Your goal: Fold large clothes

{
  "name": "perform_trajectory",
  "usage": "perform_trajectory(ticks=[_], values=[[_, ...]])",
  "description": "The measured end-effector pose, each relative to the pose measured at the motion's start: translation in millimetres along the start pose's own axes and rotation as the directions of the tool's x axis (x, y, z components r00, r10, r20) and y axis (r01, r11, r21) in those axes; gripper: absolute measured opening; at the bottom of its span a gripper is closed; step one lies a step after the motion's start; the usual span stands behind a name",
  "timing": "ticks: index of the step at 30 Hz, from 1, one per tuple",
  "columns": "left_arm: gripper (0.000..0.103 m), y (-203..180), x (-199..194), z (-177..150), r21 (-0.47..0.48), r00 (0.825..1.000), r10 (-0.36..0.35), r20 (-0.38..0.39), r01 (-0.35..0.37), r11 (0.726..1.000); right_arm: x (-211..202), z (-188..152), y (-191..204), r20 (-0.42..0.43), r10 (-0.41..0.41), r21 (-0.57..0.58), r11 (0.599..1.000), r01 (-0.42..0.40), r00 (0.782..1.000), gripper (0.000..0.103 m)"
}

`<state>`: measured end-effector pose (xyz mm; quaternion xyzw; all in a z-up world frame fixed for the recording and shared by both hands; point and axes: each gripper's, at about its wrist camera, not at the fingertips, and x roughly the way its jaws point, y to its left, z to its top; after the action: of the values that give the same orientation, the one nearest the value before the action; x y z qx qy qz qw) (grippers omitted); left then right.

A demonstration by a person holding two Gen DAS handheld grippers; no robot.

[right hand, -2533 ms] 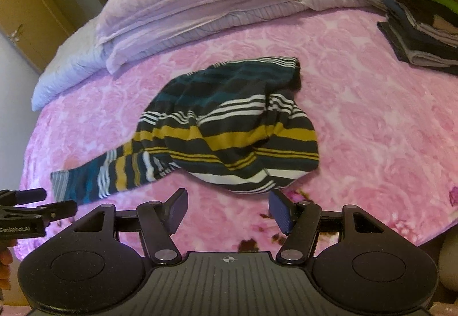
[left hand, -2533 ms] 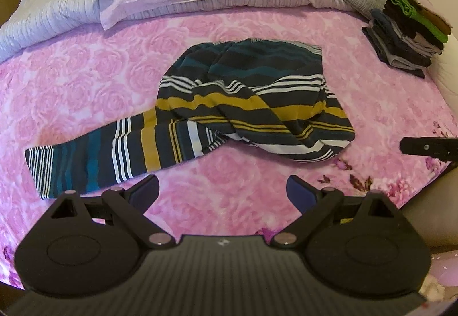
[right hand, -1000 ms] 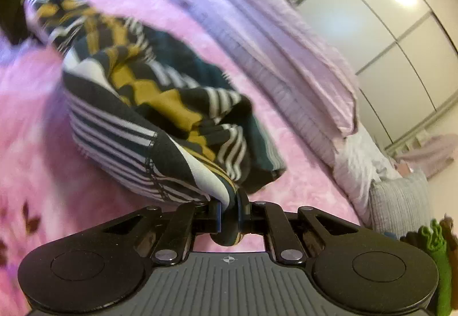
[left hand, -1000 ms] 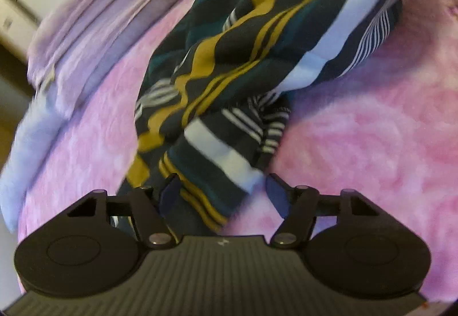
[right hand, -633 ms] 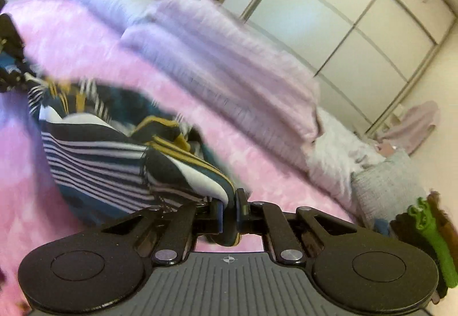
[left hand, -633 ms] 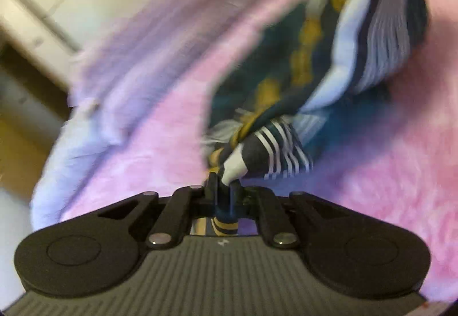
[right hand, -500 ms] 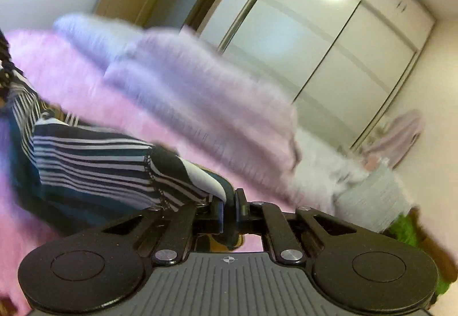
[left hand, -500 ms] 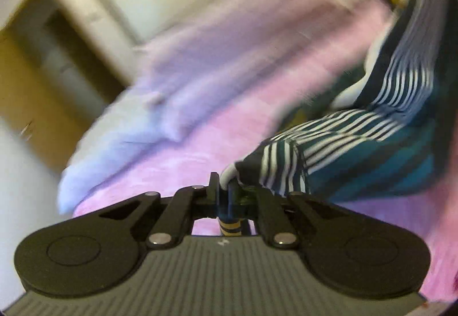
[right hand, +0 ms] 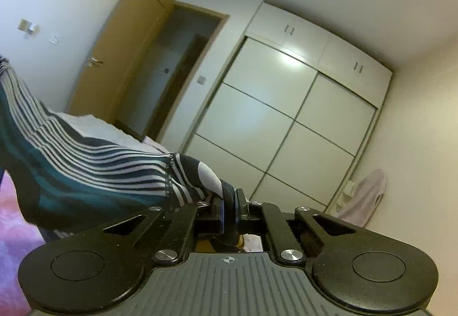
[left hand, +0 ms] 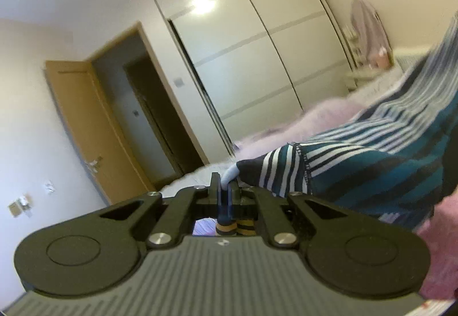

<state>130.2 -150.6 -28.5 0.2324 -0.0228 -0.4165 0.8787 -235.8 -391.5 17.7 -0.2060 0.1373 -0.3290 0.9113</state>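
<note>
Left wrist: striped garment [left hand: 372, 164] in tool [left hand: 226, 193].

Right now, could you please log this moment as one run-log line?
left gripper: shut on striped garment | right gripper: shut on striped garment | garment: stretched between them above pink bedspread | fold: not started

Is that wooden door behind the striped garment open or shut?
Open. The wooden door is swung back against the wall, and beside it the doorway shows a darker space beyond its frame.
</note>
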Motion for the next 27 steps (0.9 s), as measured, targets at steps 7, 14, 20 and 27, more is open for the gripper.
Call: perform_trajectory(ticks=[7, 14, 20, 27], values=[[0.005, 27.6, -58.9, 46.0, -0.082, 0.994, 0.063, 0.091, -0.055, 0.995, -60.0, 45.1, -19.8, 0.072, 0.048, -0.003, 0.999, -0.048, 0.996, 0.002], [0.005, 38.9, 0.6, 70.0, -0.128, 0.999, -0.031, 0.019, 0.034, 0.991, -29.4, 68.3, -47.7, 0.01, 0.073, 0.093, 0.993, -0.074, 0.997, 0.002], [0.018, 2.4, 189.5, 25.5, -0.27, 0.912, -0.26, -0.317, 0.177, 0.947, 124.4, 27.4, -38.0, -0.375, 0.065, 0.177, 0.984, 0.003, 0.925, 0.015], [0.035, -45.4, 292.6, -85.5, -0.256, 0.817, -0.227, -0.53, 0.101, 0.961, 204.7, -71.8, 7.5, -0.635, 0.063, 0.204, 0.975, 0.089, 0.77, 0.041]])
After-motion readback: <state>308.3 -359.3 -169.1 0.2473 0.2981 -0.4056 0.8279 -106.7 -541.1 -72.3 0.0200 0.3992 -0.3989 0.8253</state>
